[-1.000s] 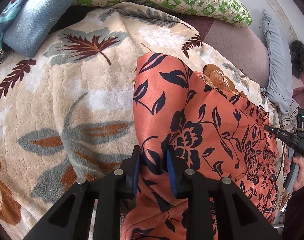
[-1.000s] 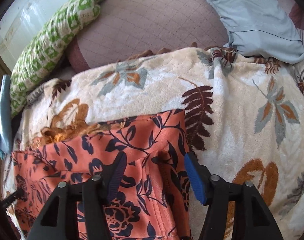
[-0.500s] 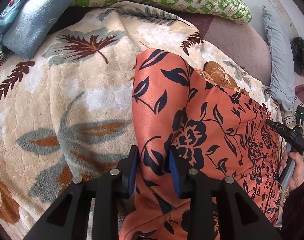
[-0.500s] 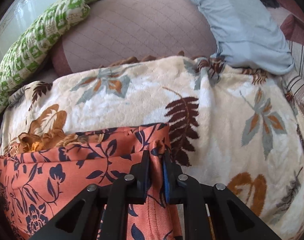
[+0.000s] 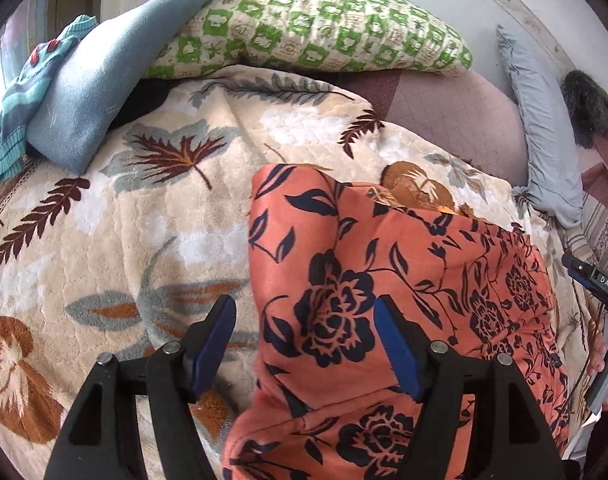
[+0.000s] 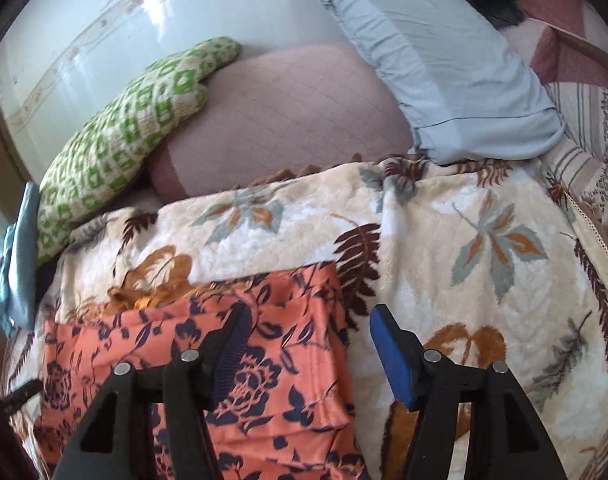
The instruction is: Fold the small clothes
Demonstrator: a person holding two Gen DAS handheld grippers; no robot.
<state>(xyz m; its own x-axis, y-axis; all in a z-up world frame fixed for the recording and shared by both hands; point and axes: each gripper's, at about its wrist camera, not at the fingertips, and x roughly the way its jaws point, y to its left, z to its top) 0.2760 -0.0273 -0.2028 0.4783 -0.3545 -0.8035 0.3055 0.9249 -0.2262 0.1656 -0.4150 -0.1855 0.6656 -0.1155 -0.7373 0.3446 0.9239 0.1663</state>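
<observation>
An orange garment with a dark blue flower print (image 5: 384, 280) lies folded over on a cream leaf-patterned blanket (image 5: 123, 220). My left gripper (image 5: 304, 336) is open and empty, its jaws spread above the garment's left edge. The garment also shows in the right wrist view (image 6: 263, 360), with its right edge lying flat. My right gripper (image 6: 308, 344) is open and empty above that right edge. The right gripper's black tip also shows at the right edge of the left wrist view (image 5: 592, 280).
A green checked pillow (image 5: 316, 32), a light blue pillow (image 5: 103, 80), a pink quilted cushion (image 6: 279, 120) and a pale blue pillow (image 6: 444, 68) lie along the back by the wall. A knitted teal garment (image 5: 27, 92) lies at far left.
Both grippers were shut on the garment's edges half a second ago. Both have opened, let the cloth go and drawn back a little. The garment has settled flat on the blanket.
</observation>
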